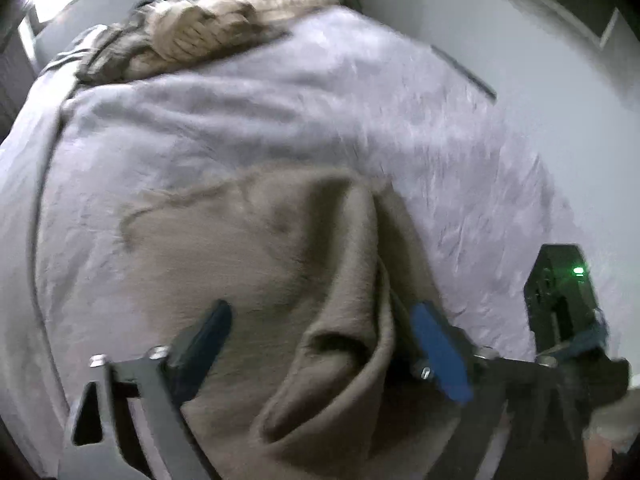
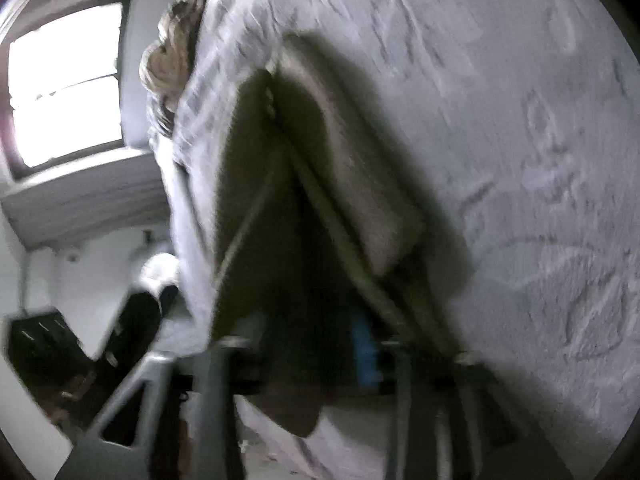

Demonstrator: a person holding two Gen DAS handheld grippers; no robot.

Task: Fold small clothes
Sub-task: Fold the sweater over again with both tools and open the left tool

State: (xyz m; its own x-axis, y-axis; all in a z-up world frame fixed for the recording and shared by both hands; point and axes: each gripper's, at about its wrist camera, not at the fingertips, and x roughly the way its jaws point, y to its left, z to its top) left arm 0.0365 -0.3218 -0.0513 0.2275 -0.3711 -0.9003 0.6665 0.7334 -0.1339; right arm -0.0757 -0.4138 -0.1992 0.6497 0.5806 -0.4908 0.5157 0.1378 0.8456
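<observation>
A taupe garment (image 1: 280, 264) lies on the pale lilac bedsheet (image 1: 280, 120), with a raised fold running down its middle. My left gripper (image 1: 324, 336) hovers over it pointing steeply down, open wide. The fold sits between its dark finger and its blue pad (image 1: 436, 344), and neither presses on it. The black housing of my right gripper (image 1: 560, 300), with a green light, stands just right of the garment. In the blurred right wrist view the garment (image 2: 360, 184) tents over my right gripper (image 2: 308, 344). Those jaws stand apart, a blue pad (image 2: 364, 352) showing in the dark.
A heap of beige and dark clothes (image 1: 200, 28) sits at the far end of the bed, also seen as a pile (image 2: 168, 64) in the right wrist view. White floor (image 1: 540, 60) runs along the bed's right side. A bright window (image 2: 68, 80) and dark furniture (image 2: 44, 344) lie beyond the bed.
</observation>
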